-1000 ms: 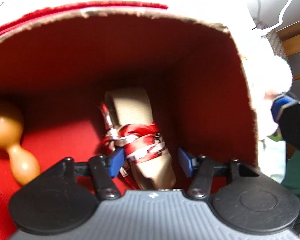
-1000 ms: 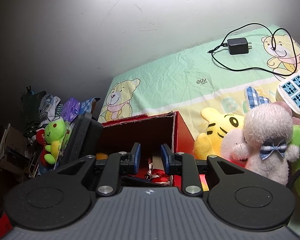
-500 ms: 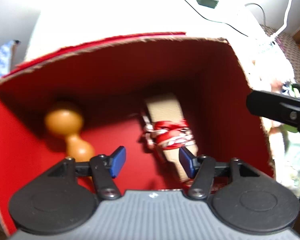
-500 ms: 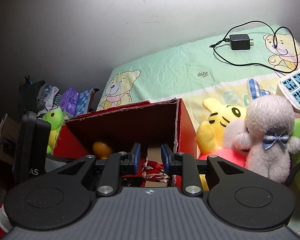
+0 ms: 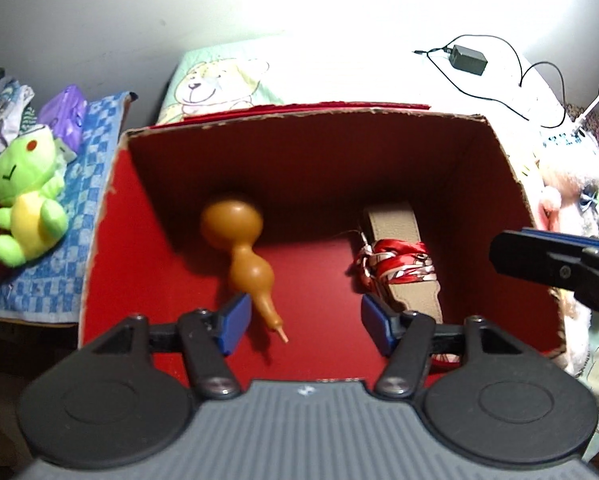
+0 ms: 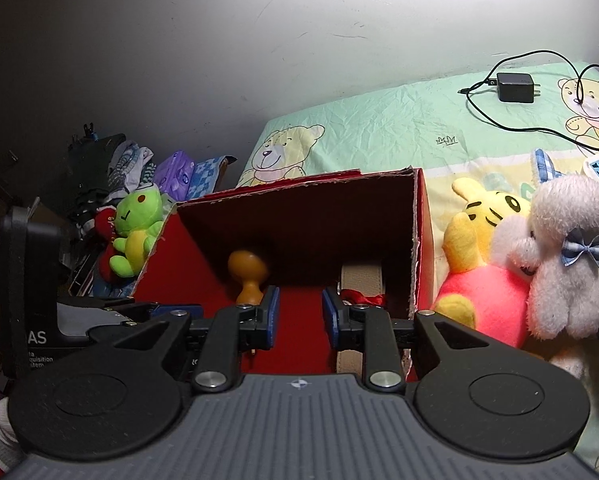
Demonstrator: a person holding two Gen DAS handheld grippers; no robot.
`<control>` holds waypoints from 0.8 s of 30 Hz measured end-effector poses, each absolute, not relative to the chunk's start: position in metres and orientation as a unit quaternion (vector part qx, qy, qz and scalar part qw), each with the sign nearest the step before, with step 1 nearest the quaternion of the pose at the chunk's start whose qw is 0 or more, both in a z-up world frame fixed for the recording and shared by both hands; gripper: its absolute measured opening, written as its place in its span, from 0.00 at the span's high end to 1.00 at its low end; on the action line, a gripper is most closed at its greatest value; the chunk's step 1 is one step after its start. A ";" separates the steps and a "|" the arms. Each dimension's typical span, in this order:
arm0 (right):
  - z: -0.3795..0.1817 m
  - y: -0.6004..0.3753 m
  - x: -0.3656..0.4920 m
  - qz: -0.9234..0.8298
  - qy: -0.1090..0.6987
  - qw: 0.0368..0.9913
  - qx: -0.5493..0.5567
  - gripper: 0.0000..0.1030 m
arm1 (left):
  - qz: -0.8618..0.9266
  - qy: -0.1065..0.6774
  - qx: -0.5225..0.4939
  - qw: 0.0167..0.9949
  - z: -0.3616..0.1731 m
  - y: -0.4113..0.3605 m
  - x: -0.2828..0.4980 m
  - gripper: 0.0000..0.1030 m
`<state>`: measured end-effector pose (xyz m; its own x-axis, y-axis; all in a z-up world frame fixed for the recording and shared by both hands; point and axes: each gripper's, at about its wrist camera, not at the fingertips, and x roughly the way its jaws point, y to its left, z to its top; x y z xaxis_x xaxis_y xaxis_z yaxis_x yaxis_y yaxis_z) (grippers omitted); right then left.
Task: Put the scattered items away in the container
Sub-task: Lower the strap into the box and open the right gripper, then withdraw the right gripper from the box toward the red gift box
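Left wrist view: your left claw [image 5: 301,322] hangs over the open red box [image 5: 323,120], its blue pads spread and pinching nothing; the jaws have just been opening. On the box floor at 10 o'clock from the claw lies an orange gourd [image 5: 243,256], its thin tip reaching the gap between the pads without touching either. At 2 o'clock lies a beige strap wound with a red-and-white ribbon [image 5: 399,264], just beside the right pad. Your right claw's black finger [image 5: 547,262] pokes in at 3 o'clock, over the box's right wall.

In the right wrist view, your right claw [image 6: 297,316] points at the same box from its near side, pads parted by a narrow gap with nothing between them. The scattered toys sit on the bed at 3 o'clock of the box: a yellow-and-pink plush [image 6: 481,264] touching a white plush with a blue bow [image 6: 567,264]. A green frog plush [image 6: 133,232] sits at 9 o'clock of the box. A black charger [image 6: 515,87] lies well apart at 1 o'clock.
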<state>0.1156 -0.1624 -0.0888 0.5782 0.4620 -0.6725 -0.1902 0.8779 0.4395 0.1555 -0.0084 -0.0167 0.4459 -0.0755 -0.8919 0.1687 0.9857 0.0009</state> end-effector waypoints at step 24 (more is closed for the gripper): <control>-0.092 -0.182 0.050 0.222 0.404 0.872 0.164 0.73 | 0.010 0.461 0.048 0.886 0.020 -0.025 0.059 0.16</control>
<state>0.0498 -0.1818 -0.0917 0.5749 0.5190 -0.6325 -0.2538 0.8481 0.4652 0.0589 -0.0251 0.0199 0.5756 0.0610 -0.8154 0.0267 0.9953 0.0933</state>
